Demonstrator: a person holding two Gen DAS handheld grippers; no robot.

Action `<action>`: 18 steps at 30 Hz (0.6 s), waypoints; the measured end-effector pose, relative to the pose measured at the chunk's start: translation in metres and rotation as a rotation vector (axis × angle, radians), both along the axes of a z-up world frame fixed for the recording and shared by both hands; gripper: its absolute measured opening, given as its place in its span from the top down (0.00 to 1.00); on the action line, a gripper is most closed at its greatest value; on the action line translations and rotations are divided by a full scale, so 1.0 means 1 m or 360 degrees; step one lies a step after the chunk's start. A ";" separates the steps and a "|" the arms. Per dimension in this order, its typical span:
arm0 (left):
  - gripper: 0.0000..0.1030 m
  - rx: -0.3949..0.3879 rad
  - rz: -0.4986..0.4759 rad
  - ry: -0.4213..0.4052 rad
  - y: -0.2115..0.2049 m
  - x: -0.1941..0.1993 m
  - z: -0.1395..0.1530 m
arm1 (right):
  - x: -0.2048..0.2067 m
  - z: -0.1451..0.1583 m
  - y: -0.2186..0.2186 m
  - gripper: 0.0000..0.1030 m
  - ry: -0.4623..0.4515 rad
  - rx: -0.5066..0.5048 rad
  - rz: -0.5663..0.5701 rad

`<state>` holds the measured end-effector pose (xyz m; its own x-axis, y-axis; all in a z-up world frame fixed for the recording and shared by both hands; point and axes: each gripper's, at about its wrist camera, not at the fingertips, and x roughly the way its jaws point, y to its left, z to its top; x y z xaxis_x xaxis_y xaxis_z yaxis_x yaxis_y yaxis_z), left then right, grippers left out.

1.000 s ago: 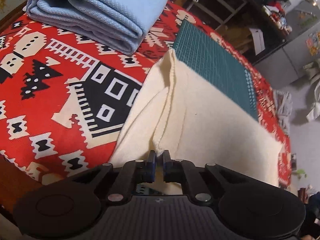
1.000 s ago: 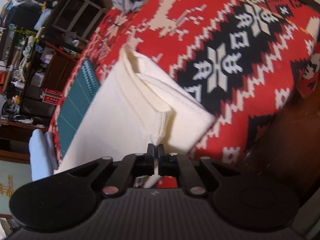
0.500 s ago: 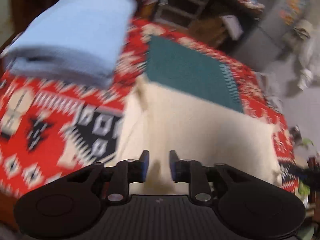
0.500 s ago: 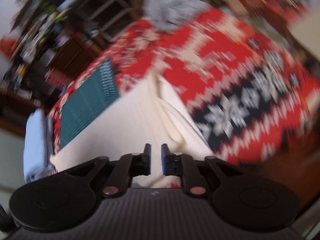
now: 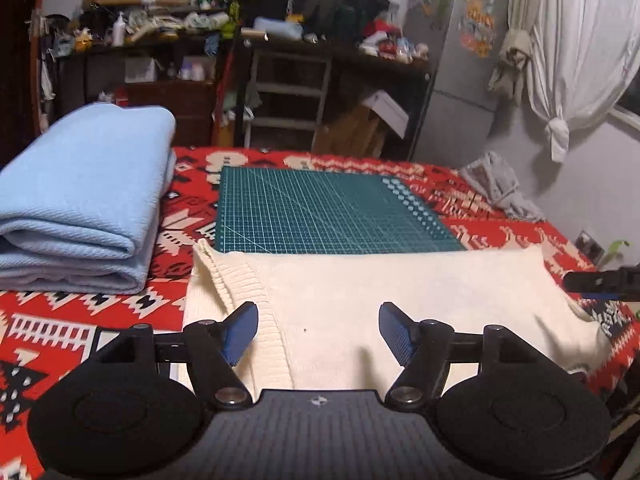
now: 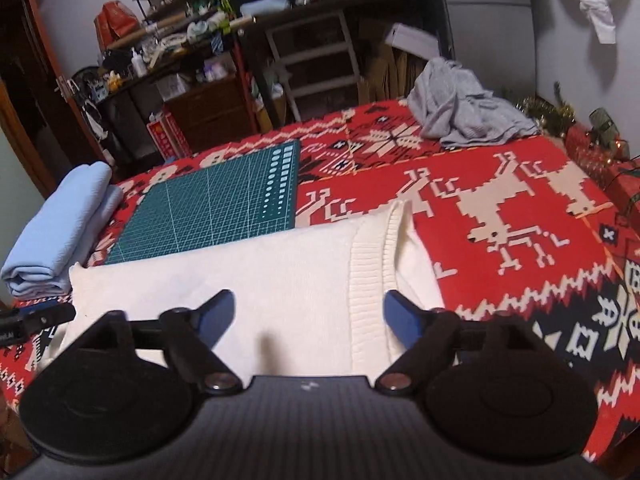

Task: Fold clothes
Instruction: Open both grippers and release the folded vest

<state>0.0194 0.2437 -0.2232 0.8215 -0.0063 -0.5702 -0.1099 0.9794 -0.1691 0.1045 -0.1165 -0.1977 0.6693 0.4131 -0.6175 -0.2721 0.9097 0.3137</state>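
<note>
A cream knitted garment point(image 5: 400, 292) point(image 6: 248, 276) lies folded flat on the red patterned cloth point(image 5: 80, 320) point(image 6: 520, 220), its ribbed edges at both ends. My left gripper point(image 5: 318, 330) hovers over its left end, jaws opening, nothing pressed between the blue pads. Over the garment's right end my right gripper point(image 6: 310, 318) stands with jaws opening wide and nothing held. The tip of the other gripper shows at each view's edge. A folded light-blue garment point(image 5: 76, 208) point(image 6: 52, 232) rests to the left.
A green cutting mat point(image 5: 328, 212) point(image 6: 216, 208) lies just behind the cream garment. A crumpled grey garment point(image 6: 464, 108) point(image 5: 500, 188) sits at the far right of the table. Cluttered shelves, a fridge and a knotted white curtain stand beyond.
Both grippers let go of the cream garment's ends and opened wide. Both rolled upright and pulled back a little; the garment now lies flat.
</note>
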 end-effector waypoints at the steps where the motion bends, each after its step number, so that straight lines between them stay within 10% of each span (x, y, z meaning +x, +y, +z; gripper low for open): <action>1: 0.33 0.0000 0.0005 0.0000 -0.002 -0.004 0.007 | -0.004 0.006 -0.005 0.01 -0.0025 0.0036 -0.0014; 8: 0.07 0.0115 0.0114 -0.0094 -0.015 -0.022 0.069 | -0.028 0.078 -0.011 0.00 -0.0125 0.0034 -0.0021; 18: 0.00 0.0425 0.0207 -0.0219 -0.041 -0.030 0.056 | -0.054 0.057 0.020 0.00 -0.0388 -0.0171 0.0241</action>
